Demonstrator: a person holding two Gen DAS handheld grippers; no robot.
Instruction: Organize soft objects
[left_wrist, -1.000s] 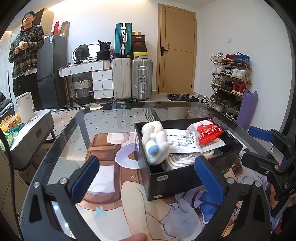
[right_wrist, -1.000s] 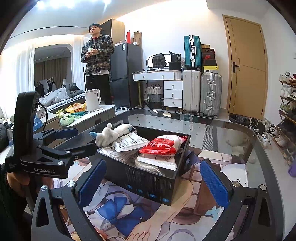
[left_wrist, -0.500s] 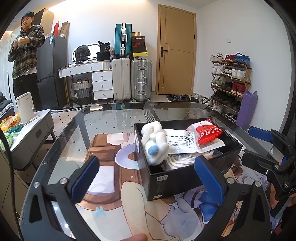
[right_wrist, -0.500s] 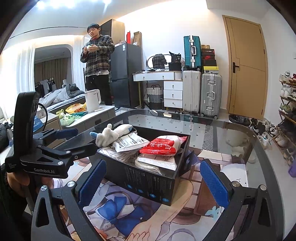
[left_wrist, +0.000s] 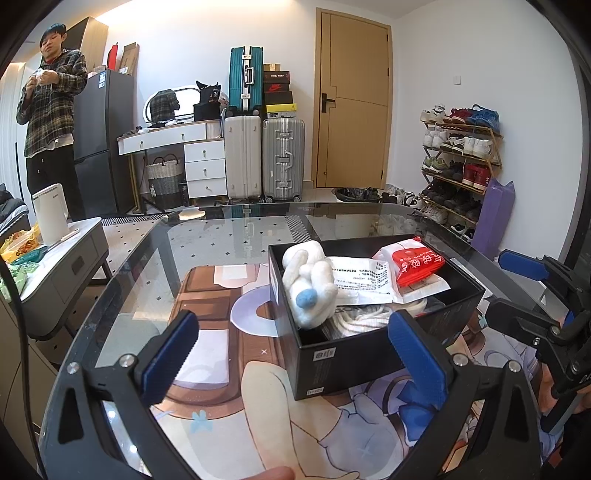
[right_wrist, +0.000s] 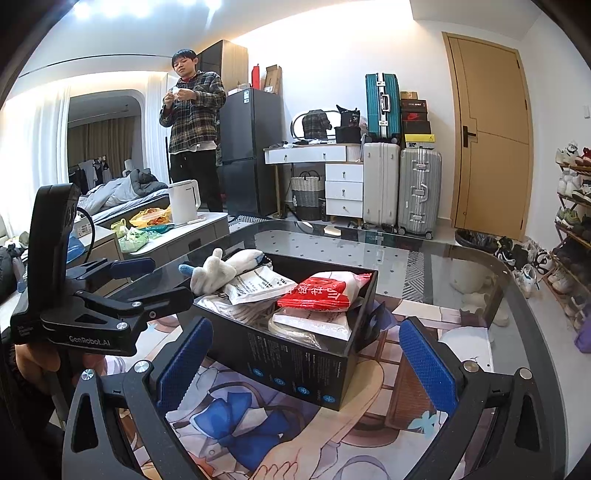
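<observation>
A black box (left_wrist: 354, 354) stands on the glass table, also in the right wrist view (right_wrist: 295, 354). In it lie a white plush toy with a blue tip (left_wrist: 310, 288) (right_wrist: 218, 269), a white printed packet (left_wrist: 362, 277) (right_wrist: 258, 284), a red and white packet (left_wrist: 417, 266) (right_wrist: 325, 291) and white rope (left_wrist: 362, 317). My left gripper (left_wrist: 291, 350) is open and empty, just short of the box's near left corner. My right gripper (right_wrist: 306, 362) is open and empty, in front of the box. Each gripper shows in the other's view (right_wrist: 133, 280) (left_wrist: 517, 288).
A printed cartoon mat (left_wrist: 221, 332) covers the table's near half. A side table with a white kettle (left_wrist: 50, 212) stands to the left. A person in a plaid shirt (right_wrist: 192, 133) stands by the fridge. Suitcases, drawers and a shoe rack (left_wrist: 461, 162) line the far wall.
Both grippers and the box stay still. Only the person in the background has shifted his hands and head.
</observation>
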